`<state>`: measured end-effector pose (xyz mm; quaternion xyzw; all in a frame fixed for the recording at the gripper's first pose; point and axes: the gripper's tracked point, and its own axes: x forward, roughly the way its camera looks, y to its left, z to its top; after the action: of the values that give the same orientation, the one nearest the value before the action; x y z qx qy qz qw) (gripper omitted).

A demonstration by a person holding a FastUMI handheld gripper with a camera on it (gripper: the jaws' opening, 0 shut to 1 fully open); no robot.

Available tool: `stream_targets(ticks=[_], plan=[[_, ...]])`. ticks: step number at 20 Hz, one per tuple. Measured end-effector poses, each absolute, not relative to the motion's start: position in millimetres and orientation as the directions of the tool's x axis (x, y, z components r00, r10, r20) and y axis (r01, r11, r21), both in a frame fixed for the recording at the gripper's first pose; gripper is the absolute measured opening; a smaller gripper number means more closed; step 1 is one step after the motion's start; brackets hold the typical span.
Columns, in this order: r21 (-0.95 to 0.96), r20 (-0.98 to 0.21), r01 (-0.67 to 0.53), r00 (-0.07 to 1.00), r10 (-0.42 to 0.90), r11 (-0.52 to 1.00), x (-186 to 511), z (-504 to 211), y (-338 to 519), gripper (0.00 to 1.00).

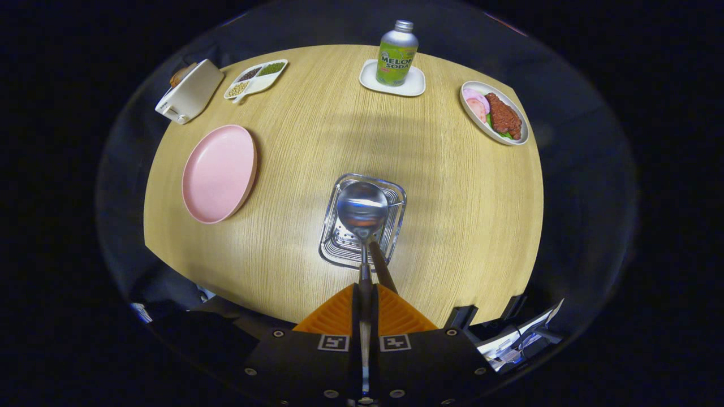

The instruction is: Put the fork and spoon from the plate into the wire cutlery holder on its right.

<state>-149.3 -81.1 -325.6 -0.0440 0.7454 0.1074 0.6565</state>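
My gripper (365,294) is shut on the handle of a shiny metal spoon (362,208). I look straight down, and the spoon's bowl hangs over the mouth of the square wire cutlery holder (338,249) just ahead of the fingers. A second slim, dark handle (383,270), probably the fork's, leans out of the holder beside the spoon's stem; its head is hidden. The pink plate (219,173) lies to the left of the holder with nothing on it.
At the round wooden table's far side stand a green soda bottle (397,53) on a white coaster, a divided dish of beans (255,79) and a white box (189,91). A plate of meat and vegetables (495,112) sits far right.
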Motion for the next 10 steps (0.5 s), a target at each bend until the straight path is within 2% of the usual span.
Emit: stream_targets(ticks=[6, 10], plan=[[0.138, -0.957, -0.272, -0.285, 0.057, 0.952, -146.8, -329.6, -80.8, 0.05], [0.147, -0.933, -0.245, -0.356, 0.052, 0.958, -139.7, -334.6, -74.6, 0.06]])
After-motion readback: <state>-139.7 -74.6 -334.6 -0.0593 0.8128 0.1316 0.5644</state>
